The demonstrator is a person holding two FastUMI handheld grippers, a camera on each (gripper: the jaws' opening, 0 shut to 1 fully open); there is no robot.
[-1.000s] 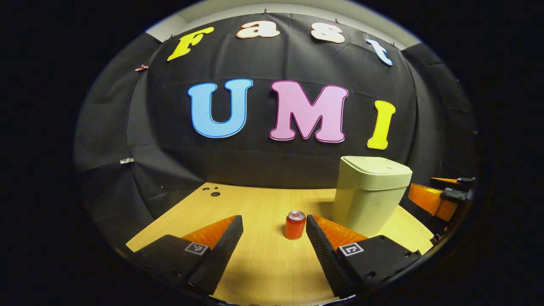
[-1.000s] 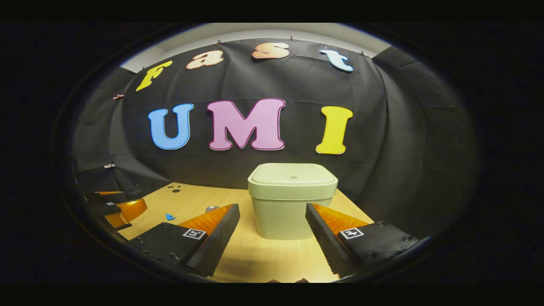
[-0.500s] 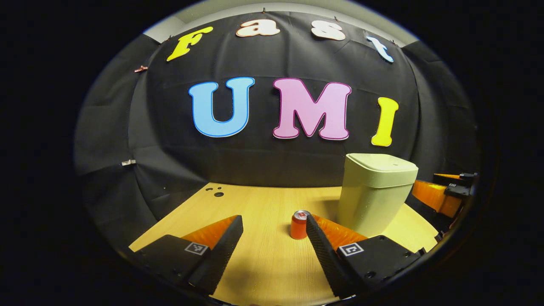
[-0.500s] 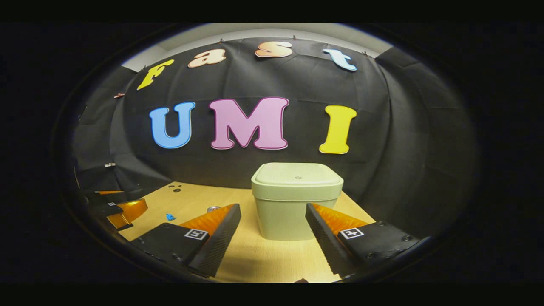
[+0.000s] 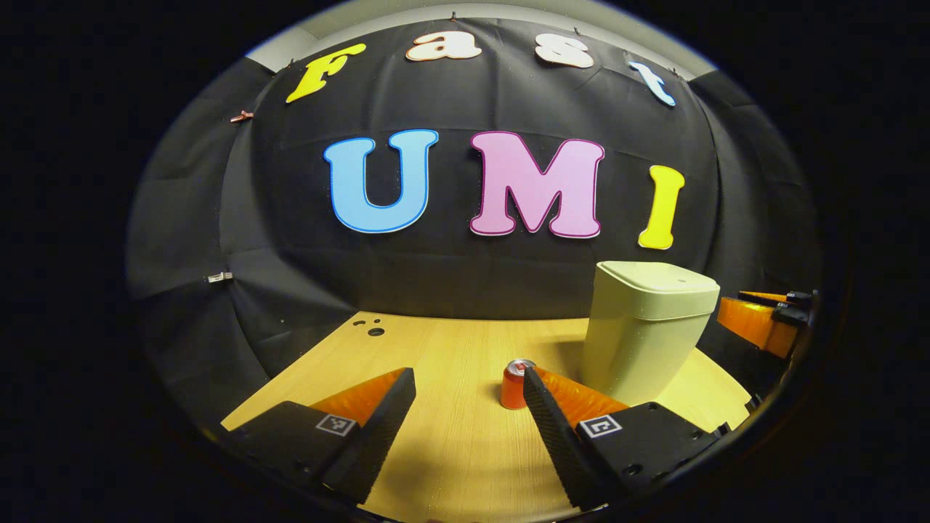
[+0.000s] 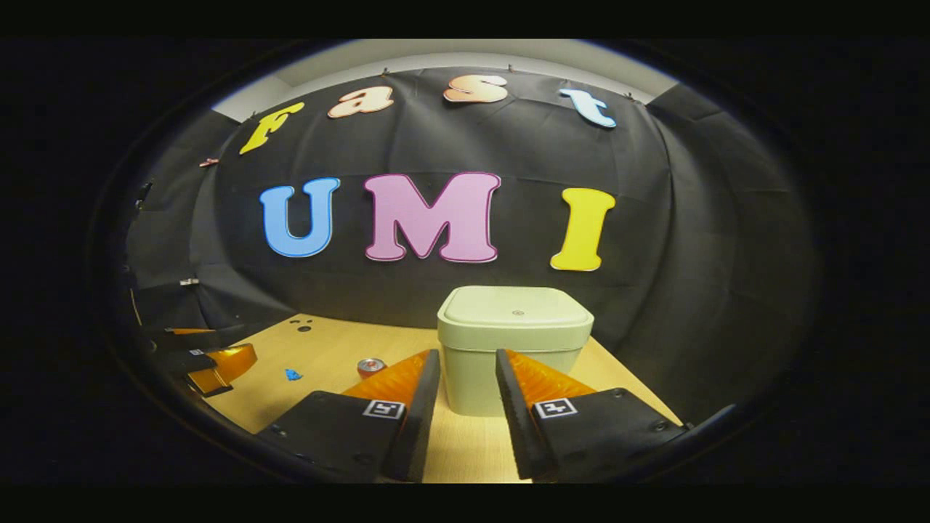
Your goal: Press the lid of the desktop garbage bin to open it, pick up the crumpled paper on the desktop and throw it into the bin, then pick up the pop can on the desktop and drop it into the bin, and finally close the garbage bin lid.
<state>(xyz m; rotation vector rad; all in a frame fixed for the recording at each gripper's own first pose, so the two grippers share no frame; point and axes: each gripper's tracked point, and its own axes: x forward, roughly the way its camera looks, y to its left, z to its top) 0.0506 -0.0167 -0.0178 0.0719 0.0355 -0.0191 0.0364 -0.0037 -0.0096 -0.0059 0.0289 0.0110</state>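
Note:
The pale green bin (image 5: pixel 639 334) stands on the wooden table with its lid (image 6: pixel 517 314) shut. A red pop can (image 5: pixel 511 388) stands upright left of the bin, just beyond my left gripper's right fingertip. My left gripper (image 5: pixel 468 381) is open and holds nothing. My right gripper (image 6: pixel 466 356) faces the bin (image 6: pixel 465 378) front-on, its jaws narrowed to a small gap with nothing between them. The can (image 6: pixel 371 366) stands left of the bin there. A small blue crumpled scrap (image 6: pixel 293 375) lies on the table farther left.
The table (image 5: pixel 450 450) runs back to the black cloth wall, with small dark holes (image 5: pixel 375 331) near its far left corner. The right gripper (image 5: pixel 755 323) shows beyond the bin at the right edge. The left gripper (image 6: pixel 214 363) shows at the left edge of the right gripper view.
My right gripper's fingers have drawn much closer together while facing the bin. My left gripper has drifted slightly left, so the can now sits against its right fingertip.

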